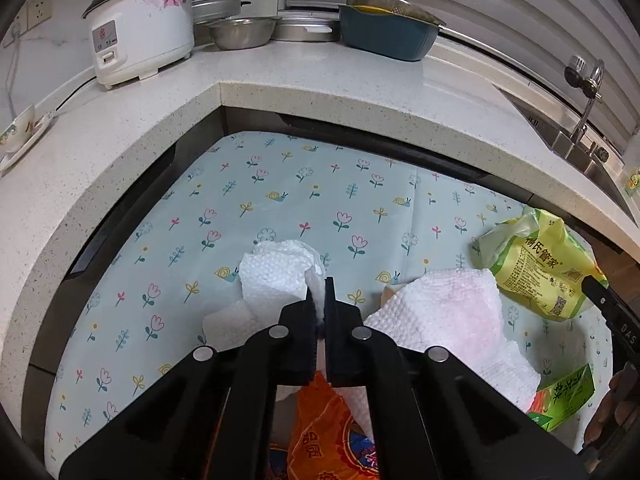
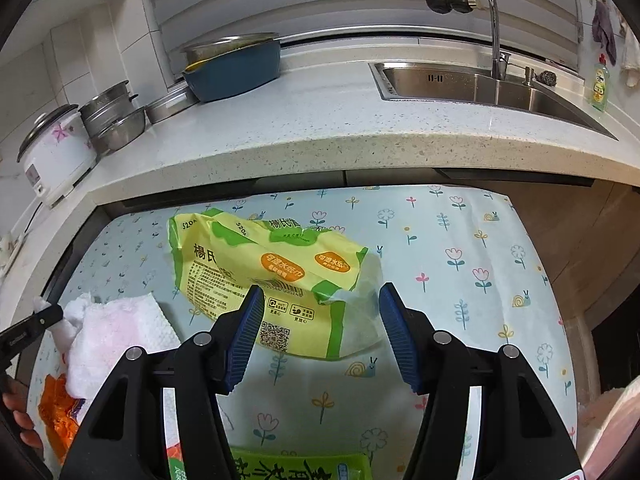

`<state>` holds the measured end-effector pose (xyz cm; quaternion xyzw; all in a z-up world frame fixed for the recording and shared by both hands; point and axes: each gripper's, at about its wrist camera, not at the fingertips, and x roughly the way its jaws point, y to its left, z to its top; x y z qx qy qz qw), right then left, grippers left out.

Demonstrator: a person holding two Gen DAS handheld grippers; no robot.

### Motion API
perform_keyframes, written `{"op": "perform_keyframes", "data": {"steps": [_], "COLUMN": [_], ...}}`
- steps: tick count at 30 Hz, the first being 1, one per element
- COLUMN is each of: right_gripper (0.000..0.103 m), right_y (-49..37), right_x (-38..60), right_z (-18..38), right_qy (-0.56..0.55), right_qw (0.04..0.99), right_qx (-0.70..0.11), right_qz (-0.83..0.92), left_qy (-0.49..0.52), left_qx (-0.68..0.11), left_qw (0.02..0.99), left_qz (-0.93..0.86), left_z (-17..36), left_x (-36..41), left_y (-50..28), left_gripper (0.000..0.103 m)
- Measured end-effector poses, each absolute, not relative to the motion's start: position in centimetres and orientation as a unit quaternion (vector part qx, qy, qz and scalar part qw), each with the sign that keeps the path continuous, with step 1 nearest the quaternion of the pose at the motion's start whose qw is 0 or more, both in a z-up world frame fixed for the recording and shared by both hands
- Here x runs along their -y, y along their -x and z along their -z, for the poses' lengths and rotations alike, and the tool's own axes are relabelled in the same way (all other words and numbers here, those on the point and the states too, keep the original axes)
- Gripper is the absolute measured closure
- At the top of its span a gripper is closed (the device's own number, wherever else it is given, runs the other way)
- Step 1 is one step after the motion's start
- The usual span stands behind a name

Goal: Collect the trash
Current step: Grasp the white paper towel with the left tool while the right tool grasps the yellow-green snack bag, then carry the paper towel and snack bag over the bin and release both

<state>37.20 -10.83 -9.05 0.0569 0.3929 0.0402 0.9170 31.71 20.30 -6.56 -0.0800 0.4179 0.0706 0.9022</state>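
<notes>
My left gripper (image 1: 319,294) is shut on a fold of a crumpled white paper towel (image 1: 276,276) lying on the floral tablecloth (image 1: 280,192). To its right lie a pink-stained paper towel (image 1: 448,312), a yellow-green tissue package (image 1: 536,264) and a green packet (image 1: 564,396). An orange wrapper (image 1: 320,432) shows under the jaws. My right gripper (image 2: 320,292) stands open, its blue pads (image 2: 248,332) on either side of the near end of the yellow-green tissue package (image 2: 256,264) without pressing it. The pink-stained towel (image 2: 116,328) and the orange wrapper (image 2: 56,412) lie to the left.
A speckled stone countertop (image 1: 320,80) wraps around the table. It carries a rice cooker (image 1: 140,28), steel bowls (image 1: 240,32) and a blue basin (image 1: 384,36). A sink (image 2: 480,84) with a faucet (image 2: 488,8) and a soap bottle (image 2: 600,84) is at the right.
</notes>
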Motion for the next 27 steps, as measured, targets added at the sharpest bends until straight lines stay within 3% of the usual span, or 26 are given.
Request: {"op": "perform_keyframes", "data": {"steps": [2,10,27], "right_gripper": [0.077,0.095,0.098], "right_y": [-37.4,-35.6,-22.7], "right_x": [10.8,11.7,17.9], "right_z": [9.1,7.6,1.3], "right_qy": [-0.056,-0.073,-0.112], "right_qw": [0.915,0.920,0.937], "right_qx": [-0.397,-0.383,-0.331], "right_qz": [-0.044,-0.044,0.000], "left_qy": [0.079,0.077,0.039], "left_qx": [-0.409,-0.381,-0.352], "left_qw": [0.906,0.920,0.931], "left_qz": [-0.067,-0.045,0.089], "left_z": [5.7,2.2,-3.9], "left_x": [-20.0,-18.0,-3.7], "left_y": [-31.7,-30.8,-23.9], "left_gripper": [0.101,0.101,0.102]}}
